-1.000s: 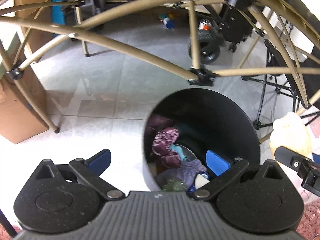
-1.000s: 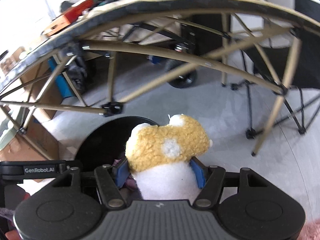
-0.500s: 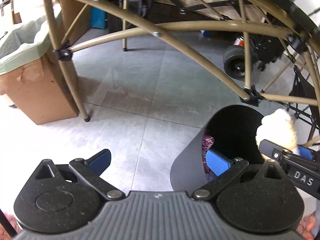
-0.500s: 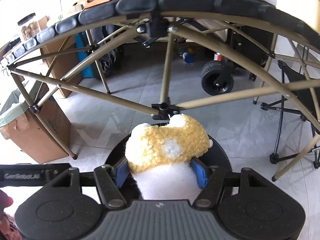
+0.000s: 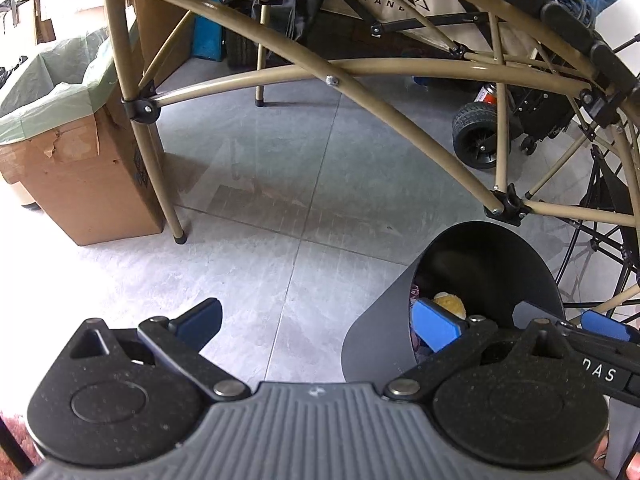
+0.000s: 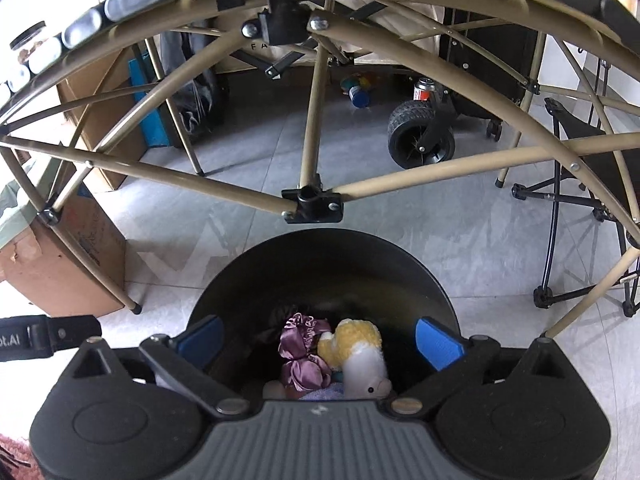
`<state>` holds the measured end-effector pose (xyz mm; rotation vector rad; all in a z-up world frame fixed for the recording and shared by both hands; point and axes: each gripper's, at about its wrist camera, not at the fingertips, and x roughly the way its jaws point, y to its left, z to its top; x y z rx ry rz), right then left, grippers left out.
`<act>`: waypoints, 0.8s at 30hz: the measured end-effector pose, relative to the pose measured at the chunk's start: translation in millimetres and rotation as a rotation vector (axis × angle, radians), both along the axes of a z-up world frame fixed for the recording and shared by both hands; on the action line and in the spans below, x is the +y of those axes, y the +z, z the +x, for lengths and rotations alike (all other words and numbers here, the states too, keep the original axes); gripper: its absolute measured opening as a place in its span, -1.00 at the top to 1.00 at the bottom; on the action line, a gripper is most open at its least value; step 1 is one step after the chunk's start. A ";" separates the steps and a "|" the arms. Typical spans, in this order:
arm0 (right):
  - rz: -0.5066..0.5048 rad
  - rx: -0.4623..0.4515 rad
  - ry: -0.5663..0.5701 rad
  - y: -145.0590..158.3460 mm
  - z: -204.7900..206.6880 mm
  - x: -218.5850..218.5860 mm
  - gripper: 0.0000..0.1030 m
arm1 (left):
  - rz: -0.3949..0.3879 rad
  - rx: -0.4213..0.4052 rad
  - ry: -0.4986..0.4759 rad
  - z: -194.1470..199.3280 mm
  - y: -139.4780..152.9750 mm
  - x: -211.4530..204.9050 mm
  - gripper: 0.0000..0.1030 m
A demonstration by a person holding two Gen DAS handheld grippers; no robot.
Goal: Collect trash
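A black trash bin (image 6: pixel 320 246) stands on the grey tile floor under a tan table frame. Inside it lies a yellow and white plush toy (image 6: pixel 356 354) beside a purple satin cloth (image 6: pixel 300 354). My right gripper (image 6: pixel 320 340) hovers over the bin's mouth, its jaws opening wide, with nothing pressed between the blue pads (image 6: pixel 438 344). The plush toy (image 5: pixel 450 304) also shows in the bin (image 5: pixel 492 264) from the left wrist view. My left gripper (image 5: pixel 318 324) is open and empty, to the left of the bin, its right pad over the rim.
A cardboard box (image 5: pixel 80 176) lined with a green bag stands at the left. Tan table struts (image 6: pixel 312 204) cross just above and behind the bin. A black wheeled cart (image 6: pixel 422 140) and a folding chair's legs (image 6: pixel 560 200) stand farther back and right.
The right gripper opened and let go of the plush toy, which dropped into the bin. The left gripper shifted left, off the bin's mouth.
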<state>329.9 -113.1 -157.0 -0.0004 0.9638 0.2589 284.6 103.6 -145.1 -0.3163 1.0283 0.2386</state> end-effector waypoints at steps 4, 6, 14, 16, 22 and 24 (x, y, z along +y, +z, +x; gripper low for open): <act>0.016 -0.006 -0.011 7.1 -6.1 -6.9 -1.00 | 0.015 -0.031 -0.028 -5.2 10.5 -7.1 -1.00; 0.028 -0.011 -0.018 14.1 -12.2 -11.6 -1.00 | 0.019 -0.059 -0.040 -10.9 18.3 -10.7 -1.00; 0.076 -0.085 -0.021 62.9 -64.6 -37.3 -1.00 | 0.020 -0.182 -0.093 -47.3 55.8 -31.9 -1.00; 0.088 -0.101 -0.016 73.9 -82.2 -44.4 -1.00 | 0.012 -0.223 -0.102 -58.7 66.6 -37.7 -1.00; 0.098 -0.166 0.004 107.3 -134.6 -62.2 -1.00 | 0.052 -0.273 -0.151 -99.4 89.2 -56.2 -1.00; 0.101 -0.191 0.004 116.7 -152.0 -67.9 -1.00 | 0.069 -0.293 -0.162 -117.9 95.3 -59.6 -1.00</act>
